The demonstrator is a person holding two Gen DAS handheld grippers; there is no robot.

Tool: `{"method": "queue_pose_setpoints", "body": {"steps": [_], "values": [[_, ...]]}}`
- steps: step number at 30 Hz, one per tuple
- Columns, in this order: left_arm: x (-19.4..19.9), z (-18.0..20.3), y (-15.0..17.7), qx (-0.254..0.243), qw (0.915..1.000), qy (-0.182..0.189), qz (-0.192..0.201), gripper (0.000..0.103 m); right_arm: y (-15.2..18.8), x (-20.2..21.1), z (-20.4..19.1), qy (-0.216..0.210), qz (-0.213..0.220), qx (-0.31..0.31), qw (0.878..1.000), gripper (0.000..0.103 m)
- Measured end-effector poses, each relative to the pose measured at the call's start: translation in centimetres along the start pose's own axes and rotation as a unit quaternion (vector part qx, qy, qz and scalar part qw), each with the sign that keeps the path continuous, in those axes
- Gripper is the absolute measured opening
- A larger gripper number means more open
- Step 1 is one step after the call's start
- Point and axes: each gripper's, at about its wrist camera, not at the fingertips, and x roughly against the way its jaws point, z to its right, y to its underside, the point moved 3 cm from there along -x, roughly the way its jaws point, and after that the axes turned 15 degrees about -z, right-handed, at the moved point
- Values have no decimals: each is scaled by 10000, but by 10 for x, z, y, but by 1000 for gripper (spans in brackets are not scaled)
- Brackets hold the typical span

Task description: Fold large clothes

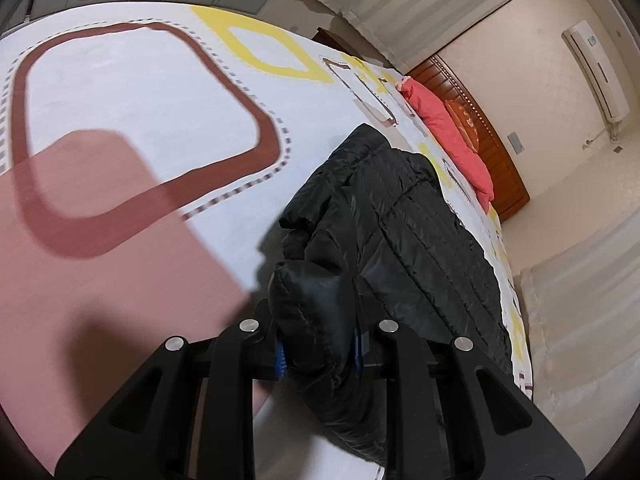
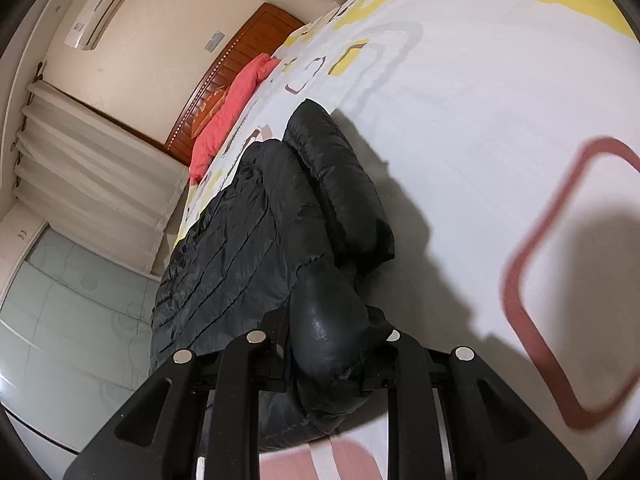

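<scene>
A black quilted puffer jacket (image 1: 404, 224) lies on a bed with a white patterned sheet (image 1: 140, 92). My left gripper (image 1: 318, 350) is shut on a thick fold of the jacket, which bulges between the blue-padded fingers. In the right wrist view the same jacket (image 2: 248, 240) stretches away toward the headboard, with a sleeve (image 2: 340, 184) lying along its right side. My right gripper (image 2: 332, 356) is shut on another puffy fold of the jacket. Both grips sit at the jacket's near end, just above the sheet (image 2: 480, 128).
A coral pillow (image 1: 452, 136) and a wooden headboard (image 1: 488, 136) stand at the far end of the bed. Curtains (image 2: 88, 176) hang beside the bed. An air conditioner (image 2: 104, 4) hangs on the wall. The bed edge runs along the jacket's outer side.
</scene>
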Motion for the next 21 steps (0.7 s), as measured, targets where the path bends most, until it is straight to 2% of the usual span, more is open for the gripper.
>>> {"method": "queue_pose_setpoints", "body": {"steps": [5,8,11,13,15,19,21], "values": [[13,-12,12,-15,10000,0,-40,22,14,9,5,32,-38,96,9999,21],[12,-12,12,-91,9999,33,-40,25,12,10,6,12,-54,178,9998,26],[18,-21,8,92,9999,86,-23,48,7,12,7,2,-91,156,9998,37],[23,-27,7,217,9995,220,-62,72,3,15,8,74,-73,160,9998,60],[32,-35,4,324,9989,350,-41,76,2,25,14,155,76,136,9998,67],[38,-49,-7,586,9972,471,22,80,-14,39,30,127,144,34,9998,68],[33,-51,-15,718,9957,580,-62,81,-25,38,31,-66,36,21,10000,68]]}}
